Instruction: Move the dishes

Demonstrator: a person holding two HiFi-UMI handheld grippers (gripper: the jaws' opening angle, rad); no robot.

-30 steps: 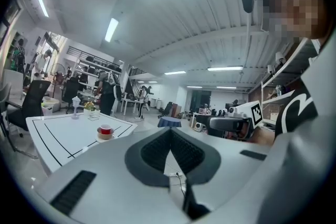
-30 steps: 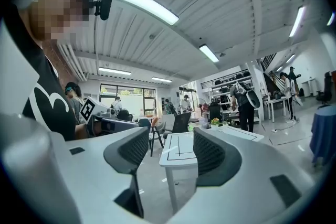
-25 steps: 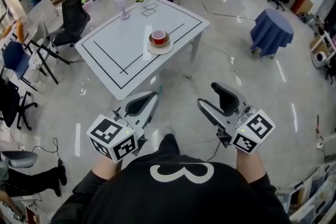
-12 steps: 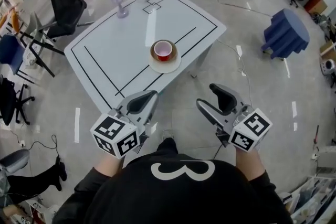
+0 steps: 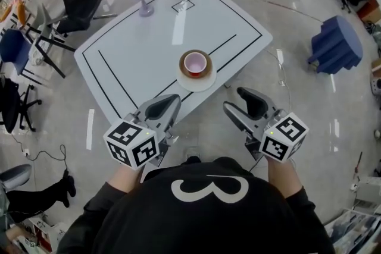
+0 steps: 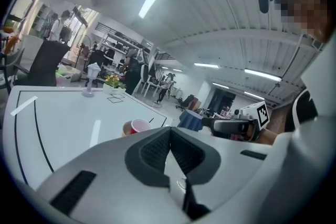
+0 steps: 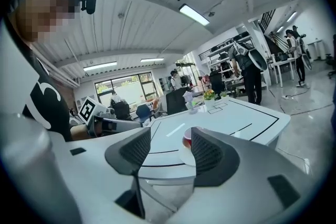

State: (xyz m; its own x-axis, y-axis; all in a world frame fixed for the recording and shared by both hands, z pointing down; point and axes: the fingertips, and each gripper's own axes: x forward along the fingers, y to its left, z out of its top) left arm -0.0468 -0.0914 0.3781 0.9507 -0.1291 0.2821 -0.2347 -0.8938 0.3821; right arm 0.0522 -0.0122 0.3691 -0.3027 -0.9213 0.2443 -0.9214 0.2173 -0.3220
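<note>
The cup (image 5: 194, 62) stands upright, mouth up, in a bowl (image 5: 206, 65) on a plate (image 5: 197, 84) at the counter (image 5: 131, 56) edge. It is ahead of the closed, empty left gripper (image 5: 166, 104) and the right gripper (image 5: 237, 100), whose jaws stand apart, have just been narrowing, and hold nothing.

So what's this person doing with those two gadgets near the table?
A person holds a hand-held gripper in each hand and stands just short of a white table. Near its closest edge sits a red cup in a brown dish on a white plate, untouched. The left hand-held gripper is shut and empty. The right hand-held gripper is open, its jaws having just closed slightly with nothing between them.
</note>
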